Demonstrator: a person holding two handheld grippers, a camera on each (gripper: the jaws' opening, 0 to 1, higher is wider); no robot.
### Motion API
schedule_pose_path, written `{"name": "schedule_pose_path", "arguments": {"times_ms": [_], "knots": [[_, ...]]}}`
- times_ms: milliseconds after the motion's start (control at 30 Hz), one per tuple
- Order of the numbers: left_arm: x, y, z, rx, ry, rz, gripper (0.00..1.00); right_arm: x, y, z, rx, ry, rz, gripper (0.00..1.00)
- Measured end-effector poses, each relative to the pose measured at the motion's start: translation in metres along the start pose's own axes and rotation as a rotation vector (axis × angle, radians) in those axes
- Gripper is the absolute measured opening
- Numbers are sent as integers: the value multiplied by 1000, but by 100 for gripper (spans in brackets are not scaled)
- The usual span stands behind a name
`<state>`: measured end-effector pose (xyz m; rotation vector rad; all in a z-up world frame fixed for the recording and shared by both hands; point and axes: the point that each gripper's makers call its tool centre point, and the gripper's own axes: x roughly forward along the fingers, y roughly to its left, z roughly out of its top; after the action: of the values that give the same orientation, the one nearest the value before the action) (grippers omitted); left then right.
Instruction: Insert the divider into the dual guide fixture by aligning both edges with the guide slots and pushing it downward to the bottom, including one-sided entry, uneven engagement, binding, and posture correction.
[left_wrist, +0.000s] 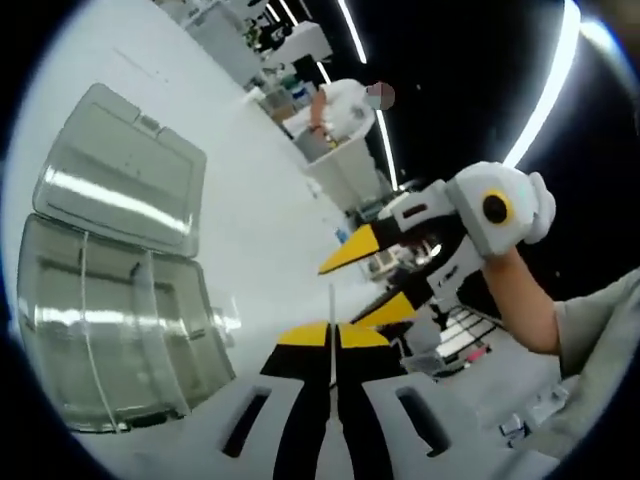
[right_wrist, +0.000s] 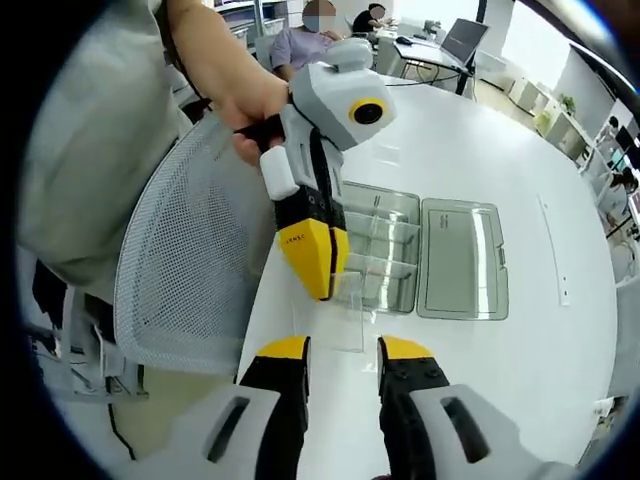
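The divider (right_wrist: 335, 318) is a thin clear sheet, held in the air above the white table (right_wrist: 500, 160). My left gripper (left_wrist: 333, 337) is shut on it, and in the left gripper view the divider (left_wrist: 332, 300) shows edge-on as a fine line between the jaws. The left gripper (right_wrist: 322, 292) hangs in the right gripper view with the sheet below its yellow tips. My right gripper (right_wrist: 345, 350) is open, its tips to either side of the sheet's lower edge. The right gripper (left_wrist: 337, 297) also stands open around the divider's edge. The clear guide box (right_wrist: 385, 250) lies open beyond.
The box (left_wrist: 110, 330) has its lid (left_wrist: 120, 180) folded flat beside it, the lid (right_wrist: 462, 258) lying to the right. A grey mesh chair (right_wrist: 190, 260) stands at the table's edge. Other people sit or stand at far tables (left_wrist: 345, 105).
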<state>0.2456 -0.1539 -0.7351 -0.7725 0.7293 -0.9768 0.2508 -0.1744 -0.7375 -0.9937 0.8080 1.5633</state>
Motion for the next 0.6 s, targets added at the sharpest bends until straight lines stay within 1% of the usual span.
{"name": "schedule_pose_path", "arguments": {"times_ms": [100,133,233,300,400,467,600], "knots": [[-2,-1,1,61,12,-6,0,0,0,3,-10,-11,17,18],[-2,1,1,109,22,1,0,0,-1,5,-14,-14,21,17],[-3,-2,2,148,25,-10,0,0,-1,9,-16,-22,40,15],[-4,-4,2,202,34,-15,0,1,-1,10,-21,-14,52,14],[-4,-8,2,263,39,-33,0,2,0,13,-19,-22,76,11],[-4,-8,1,318,47,-30,0,3,3,14,-24,-19,94,10],[-5,-8,1,377,55,-31,0,4,5,17,-17,-27,118,7]]}}
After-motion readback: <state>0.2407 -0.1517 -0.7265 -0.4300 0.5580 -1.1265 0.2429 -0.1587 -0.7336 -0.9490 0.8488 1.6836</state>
